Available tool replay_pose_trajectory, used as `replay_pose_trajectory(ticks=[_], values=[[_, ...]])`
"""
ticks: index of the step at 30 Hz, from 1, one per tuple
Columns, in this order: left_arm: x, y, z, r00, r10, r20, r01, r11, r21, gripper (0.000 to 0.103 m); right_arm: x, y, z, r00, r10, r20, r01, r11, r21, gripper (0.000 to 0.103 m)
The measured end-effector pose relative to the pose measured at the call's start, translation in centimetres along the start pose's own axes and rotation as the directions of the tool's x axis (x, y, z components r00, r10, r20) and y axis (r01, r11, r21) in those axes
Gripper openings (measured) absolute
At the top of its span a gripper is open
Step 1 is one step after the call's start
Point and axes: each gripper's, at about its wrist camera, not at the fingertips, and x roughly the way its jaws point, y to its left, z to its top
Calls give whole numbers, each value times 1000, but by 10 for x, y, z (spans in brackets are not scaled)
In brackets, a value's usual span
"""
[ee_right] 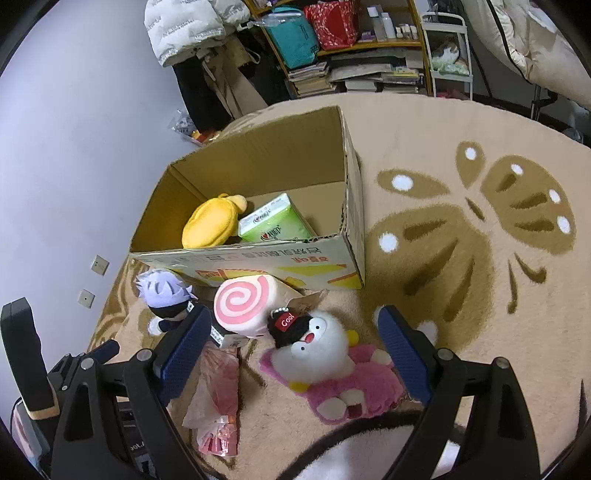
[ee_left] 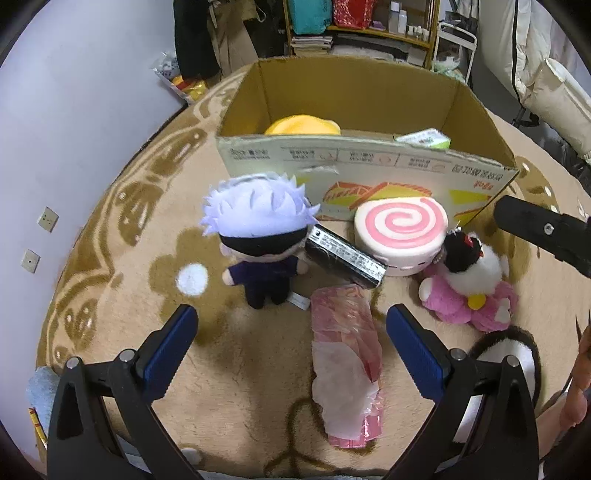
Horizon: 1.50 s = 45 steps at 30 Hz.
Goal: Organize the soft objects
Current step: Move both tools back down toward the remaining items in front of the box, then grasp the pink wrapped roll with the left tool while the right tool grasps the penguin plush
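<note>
Pink crinkled plastic-wrapped soft pack (ee_left: 345, 369) lies on the carpet between my wide-open, empty left jaws (ee_left: 291, 350), long axis pointing away toward the cardboard box (ee_left: 362, 166); right jaws (ee_right: 295, 354), also open, straddle the pink-and-white plush (ee_right: 328, 365).

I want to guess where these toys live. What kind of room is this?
Most likely a bedroom or living room in someone's home. A fluffy butterfly rug covers the floor, a shelf stacked with books and bags stands at the back, and puffy coats hang beside it.
</note>
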Motion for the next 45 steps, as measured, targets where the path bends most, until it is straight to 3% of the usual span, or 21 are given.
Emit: replay_pose_trajectory(ticks=[19,34,37,45], values=[[43,-10,-2,990,-46,-134,44,999,-11,101,55,-11,-3,981,-38,-191,43,999,26,92],[70,-23,-6,972,-75,-221,80,997,12,101,73,-16,-10,967,-57,-249,70,997,44,90],[74,-24,-7,972,-72,-226,75,997,2,101,73,-17,-10,966,-59,-250,73,996,47,80],[91,-21,-10,961,-82,-264,78,997,-23,100,76,-16,-10,962,-52,-267,66,997,46,70]])
